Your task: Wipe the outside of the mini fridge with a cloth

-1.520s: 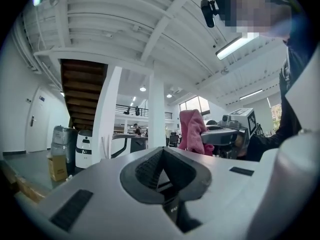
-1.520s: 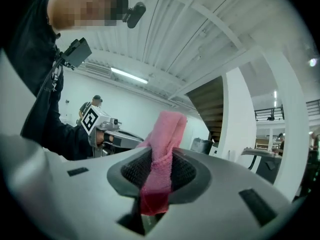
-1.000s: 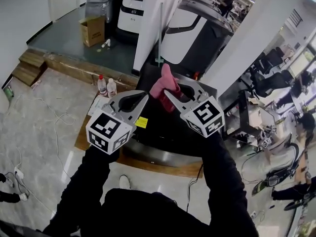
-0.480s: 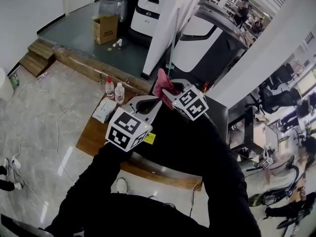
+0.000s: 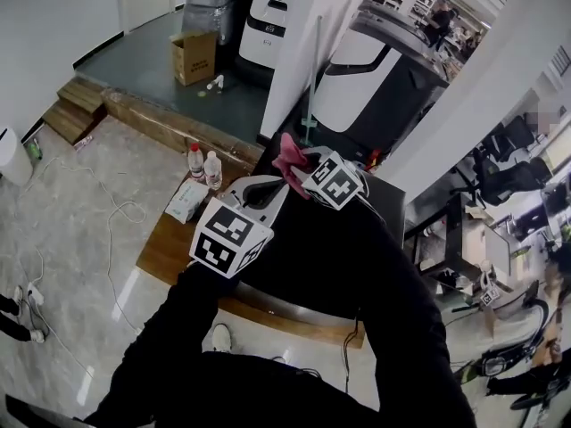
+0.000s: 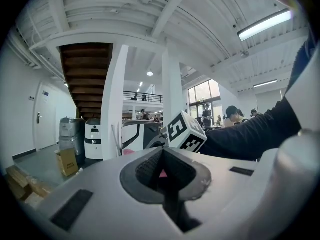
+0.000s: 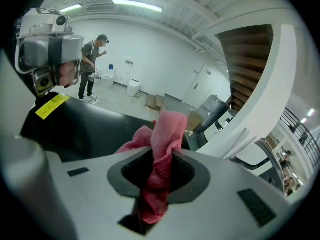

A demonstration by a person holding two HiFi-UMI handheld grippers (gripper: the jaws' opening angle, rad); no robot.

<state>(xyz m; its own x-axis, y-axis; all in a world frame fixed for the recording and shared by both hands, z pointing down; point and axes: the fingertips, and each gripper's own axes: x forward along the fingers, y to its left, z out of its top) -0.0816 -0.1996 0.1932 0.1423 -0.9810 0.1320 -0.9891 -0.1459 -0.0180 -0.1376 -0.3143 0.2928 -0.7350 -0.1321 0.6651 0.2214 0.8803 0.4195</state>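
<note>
My right hand-held gripper [image 7: 162,160] is clamped on the pink cloth [image 7: 167,129], which is pinched through its middle: one bunched end stands up past the tips and a tail hangs back through the dark recess behind them. My left hand-held gripper [image 6: 161,171] has its jaws together with nothing between them, and it sits just beside the right one above the mini fridge [image 7: 90,129]. The fridge's black top lies directly under both tools, with a yellow sticker [image 7: 51,105] near one edge. From the head view the cloth [image 5: 290,152] pokes out toward the far edge of the top, so I judge the step in hand to be bringing it down for a wiping pass. To do that well I would tilt the right hand-held gripper [image 5: 297,165] so that the loose folds meet the surface before the hard tips do, then drag in long, overlapping strokes with light pressure. I'd hold the left hand-held gripper [image 5: 266,185] clear of the stroke path. The cloth looks like soft, nubbly terry, limp and easily crumpled, so it should spread under pressure. The fridge top is smooth, dark and slightly glossy, which should show streaks. The gripper bodies are pale moulded plastic with dark ribbed pads. The fridge rests on a low wooden platform [image 5: 165,239] on the pale, polished floor, with two small bottles [image 5: 203,163] standing near its left side.
</note>
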